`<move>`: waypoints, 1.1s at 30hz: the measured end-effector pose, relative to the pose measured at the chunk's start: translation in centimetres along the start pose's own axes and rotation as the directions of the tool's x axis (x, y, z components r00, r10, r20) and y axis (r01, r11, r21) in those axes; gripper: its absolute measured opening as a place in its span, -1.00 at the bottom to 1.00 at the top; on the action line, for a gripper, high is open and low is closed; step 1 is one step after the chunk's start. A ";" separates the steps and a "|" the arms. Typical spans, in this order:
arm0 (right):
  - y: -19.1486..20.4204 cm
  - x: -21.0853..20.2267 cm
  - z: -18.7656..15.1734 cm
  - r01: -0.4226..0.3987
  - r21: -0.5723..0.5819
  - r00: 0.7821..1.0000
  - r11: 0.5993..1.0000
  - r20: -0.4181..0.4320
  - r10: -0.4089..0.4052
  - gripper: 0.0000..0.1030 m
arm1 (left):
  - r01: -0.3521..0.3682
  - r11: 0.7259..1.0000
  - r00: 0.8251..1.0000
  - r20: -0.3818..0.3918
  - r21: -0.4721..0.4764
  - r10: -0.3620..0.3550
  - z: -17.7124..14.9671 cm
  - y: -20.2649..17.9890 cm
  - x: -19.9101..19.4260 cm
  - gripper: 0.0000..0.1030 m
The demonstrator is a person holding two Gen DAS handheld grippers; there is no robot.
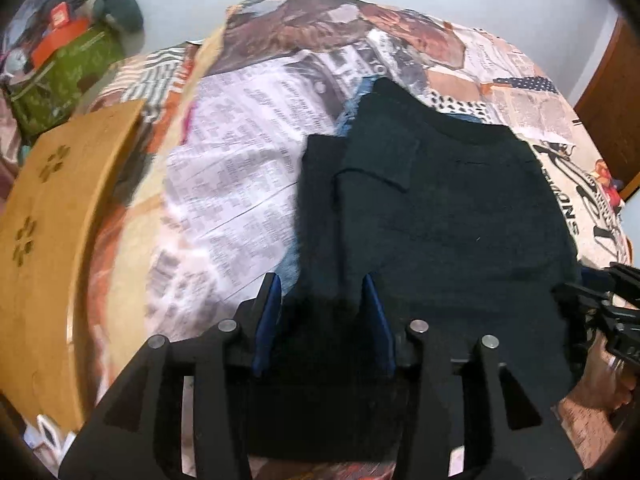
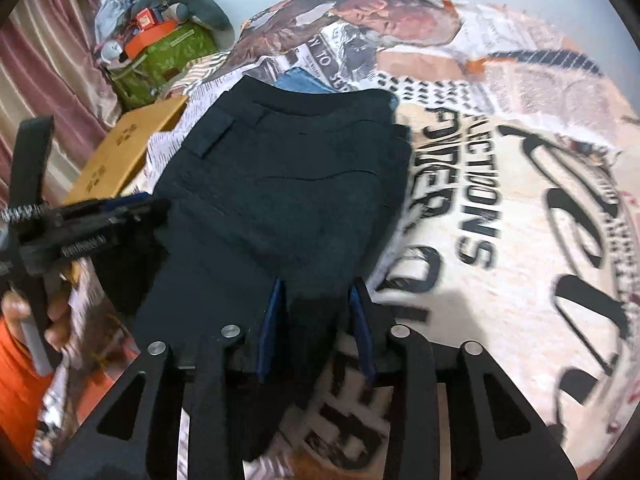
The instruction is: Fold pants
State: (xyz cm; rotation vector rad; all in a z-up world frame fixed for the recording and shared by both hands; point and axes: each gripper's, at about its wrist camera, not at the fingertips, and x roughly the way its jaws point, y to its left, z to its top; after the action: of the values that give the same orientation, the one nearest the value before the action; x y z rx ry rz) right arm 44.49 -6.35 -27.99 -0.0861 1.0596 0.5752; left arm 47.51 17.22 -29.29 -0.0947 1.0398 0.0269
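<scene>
Dark, nearly black pants (image 1: 440, 208) (image 2: 288, 176) lie folded on the newspaper-print bedspread (image 1: 240, 168) (image 2: 500, 280). My left gripper (image 1: 322, 296) stands at the near left edge of the pants, its blue pads apart, with dark cloth lying loose between them. At the near right edge my right gripper (image 2: 316, 296) is likewise open, with a fold of the cloth in the gap. Each gripper shows from the side in the other's view: the right gripper (image 1: 600, 304) and the left gripper (image 2: 120, 208).
A blue denim piece (image 1: 360, 96) (image 2: 304, 80) peeks out beyond the pants' far edge. A wooden board (image 1: 52, 240) (image 2: 128, 148) lies at the left, a cluttered green bag (image 1: 64, 76) (image 2: 168, 56) behind it. A person's hand (image 2: 56, 320) grips the left tool.
</scene>
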 end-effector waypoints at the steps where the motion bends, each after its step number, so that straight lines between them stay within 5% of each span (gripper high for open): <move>1: 0.0 -0.5 -0.2 0.015 -0.013 1.000 1.000 -0.002 -0.015 -0.40 | -0.040 0.999 0.999 -0.003 -0.001 0.040 -0.4 0.4 -0.5 -0.13; 3: 0.2 -1.8 -0.9 0.039 -0.034 0.999 0.999 -0.008 -0.039 -0.37 | -0.092 0.996 0.996 -0.013 -0.012 0.092 -0.9 1.2 -1.2 -0.13; 6: 0.5 -4.2 -1.7 0.052 -0.024 0.998 0.998 0.021 -0.052 -0.33 | -0.081 0.995 0.997 -0.021 -0.066 0.079 -1.6 2.1 -3.4 -0.20; 11: 1.1 -10.0 -3.0 0.009 0.021 0.991 1.000 0.131 -0.012 -0.21 | -0.034 0.998 0.992 0.121 -0.061 0.041 -2.7 0.0 -11.2 -0.20; 15: 2.5 -15.6 -3.6 -0.004 0.011 0.971 1.000 0.240 0.002 -0.20 | -0.022 1.000 0.971 0.239 -0.016 0.025 -3.9 -3.0 -18.4 -0.20; 21: 5.9 -24.1 -5.2 -0.004 -0.051 0.903 0.999 0.428 0.025 -0.20 | -0.005 1.000 0.905 0.425 0.031 -0.008 -6.4 -6.5 -29.7 -0.18; 25: 8.5 -29.5 -7.1 0.011 -0.111 0.836 0.994 0.546 0.052 -0.20 | 0.012 0.999 0.857 0.514 0.030 -0.026 -8.7 -7.8 -35.5 -0.17; 33: 12.0 -36.2 -11.8 0.053 -0.168 0.720 0.984 0.689 0.079 -0.20 | -0.074 0.996 0.721 0.692 0.055 0.015 -15.1 -11.3 -44.6 -0.11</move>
State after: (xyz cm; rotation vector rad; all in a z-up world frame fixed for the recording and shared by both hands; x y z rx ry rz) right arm 16.32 -14.73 -0.99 -0.0106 0.2629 0.6421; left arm 12.74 5.65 2.31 0.0175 0.2789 0.0605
